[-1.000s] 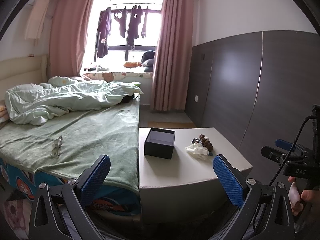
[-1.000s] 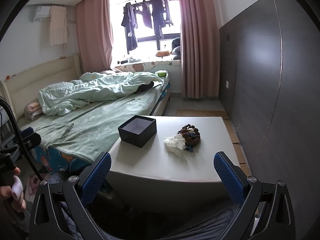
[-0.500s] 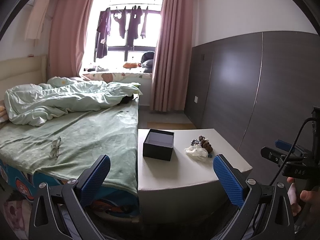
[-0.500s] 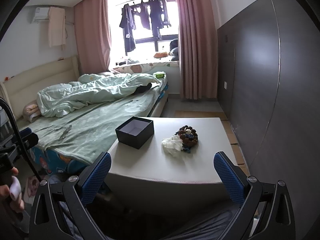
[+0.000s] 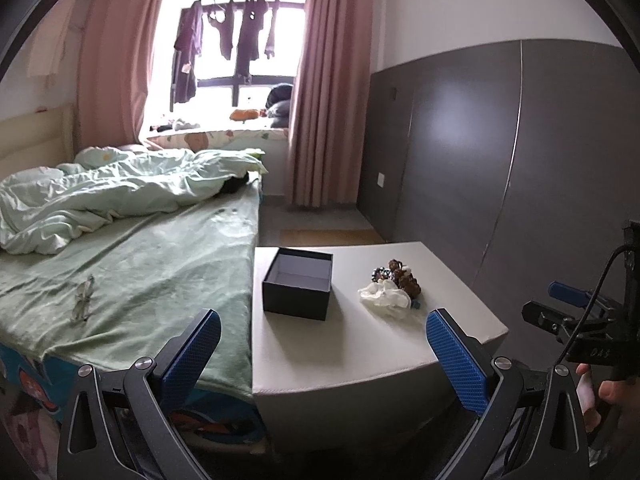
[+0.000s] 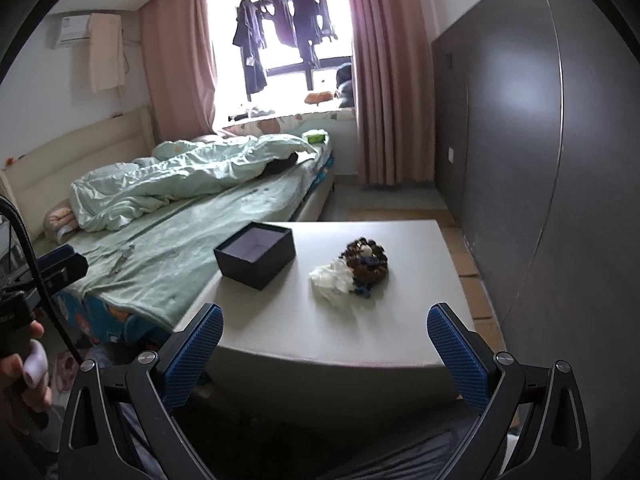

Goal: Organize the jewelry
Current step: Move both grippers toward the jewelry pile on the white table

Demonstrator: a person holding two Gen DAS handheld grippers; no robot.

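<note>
Jewelry (image 6: 366, 265) sits heaped on the table (image 6: 400, 332) beside the empty box (image 6: 256, 254), so I'd come in low with the right gripper (image 6: 325, 350), jaws wide and empty, and pinch one strand. Left gripper (image 5: 320, 354) is spread wide too, holding nothing.

the left tongs (image 5: 322, 346) have two black angular arms with cut-out windows, silver round screws at the pivots, and blue fingers (image 5: 456, 354) with a fine diamond-knurled face. the right tongs (image 6: 324, 344) are built the same: black frame, silver screws, blue textured fingers (image 6: 192, 354). a black cable curves by each handle. the bare-skinned right hand (image 5: 610, 394) and left hand (image 6: 24, 376) show light fingernails.
</note>
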